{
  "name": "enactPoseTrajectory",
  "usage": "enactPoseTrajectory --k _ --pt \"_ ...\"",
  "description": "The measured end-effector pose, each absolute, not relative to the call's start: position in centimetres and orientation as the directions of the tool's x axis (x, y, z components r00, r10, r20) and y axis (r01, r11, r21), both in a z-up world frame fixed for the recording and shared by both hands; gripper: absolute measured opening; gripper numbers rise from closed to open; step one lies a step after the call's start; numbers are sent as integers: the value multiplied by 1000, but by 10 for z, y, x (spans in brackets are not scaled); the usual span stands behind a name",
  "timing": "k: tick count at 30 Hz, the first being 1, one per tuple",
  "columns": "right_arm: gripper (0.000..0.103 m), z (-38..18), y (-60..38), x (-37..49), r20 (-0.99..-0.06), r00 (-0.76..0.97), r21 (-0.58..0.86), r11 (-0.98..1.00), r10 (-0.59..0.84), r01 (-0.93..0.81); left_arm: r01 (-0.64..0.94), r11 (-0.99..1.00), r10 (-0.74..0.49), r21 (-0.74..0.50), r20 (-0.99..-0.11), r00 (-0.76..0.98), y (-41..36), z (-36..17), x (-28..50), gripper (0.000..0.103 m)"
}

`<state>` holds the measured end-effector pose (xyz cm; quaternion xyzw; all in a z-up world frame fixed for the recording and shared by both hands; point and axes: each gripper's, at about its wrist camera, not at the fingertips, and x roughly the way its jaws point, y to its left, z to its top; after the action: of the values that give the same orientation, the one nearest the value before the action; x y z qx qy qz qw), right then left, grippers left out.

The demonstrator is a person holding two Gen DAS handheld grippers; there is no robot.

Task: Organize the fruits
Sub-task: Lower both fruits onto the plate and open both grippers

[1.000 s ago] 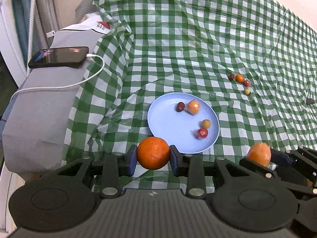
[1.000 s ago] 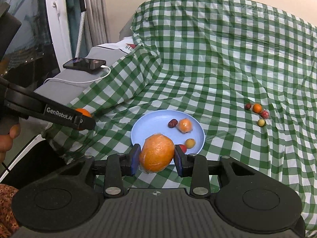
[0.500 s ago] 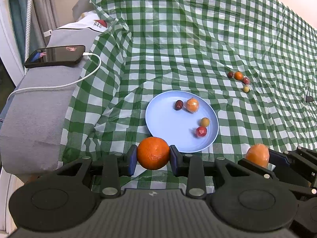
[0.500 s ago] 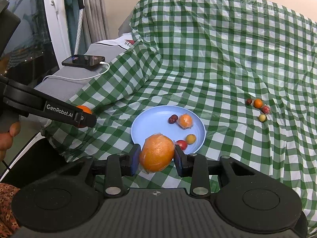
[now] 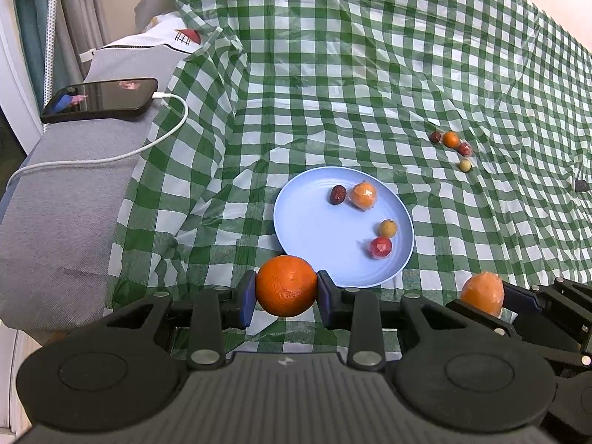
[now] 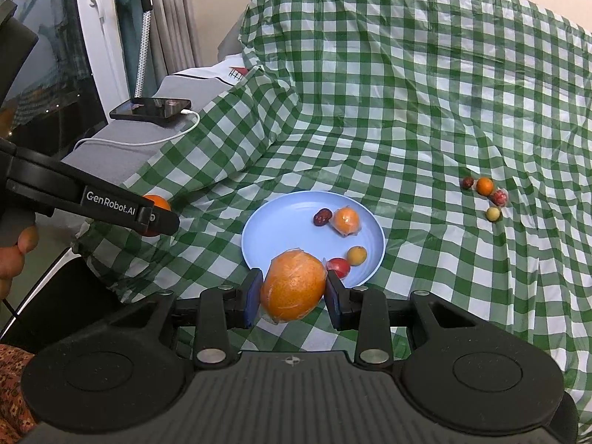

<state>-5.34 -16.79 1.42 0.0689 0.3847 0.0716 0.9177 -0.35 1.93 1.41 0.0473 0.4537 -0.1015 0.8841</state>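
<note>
Only the right view showed a hand (image 6: 14, 255) at nine o'clock, while the left gripper (image 5: 285, 292) clamped an orange (image 5: 285, 285) and the right gripper (image 6: 292, 294) a wrapped orange (image 6: 294, 286), both before the plate (image 5: 314, 236), four loose fruits (image 5: 453, 146) at two o'clock.

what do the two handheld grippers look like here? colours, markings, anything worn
Both are matte black plastic. The left gripper and right gripper each have blue pads on black fingers, silver rivets, two round discs and a ribbed centre plate. The left one's side reads "GenRobot.AI" in white. Orange patterned fabric shows at bottom left.
</note>
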Motion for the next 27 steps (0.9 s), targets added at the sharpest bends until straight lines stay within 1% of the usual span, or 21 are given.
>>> enactPoseTrajectory --k 14,27 --pt "38 0 -173 -28 -717 670 196 978 189 -67 217 976 -117 5 -830 545 16 4 21 37" --pt "38 -26 -171 26 -730 650 210 975 209 -77 233 972 -116 16 -835 538 -2 -21 78 37"
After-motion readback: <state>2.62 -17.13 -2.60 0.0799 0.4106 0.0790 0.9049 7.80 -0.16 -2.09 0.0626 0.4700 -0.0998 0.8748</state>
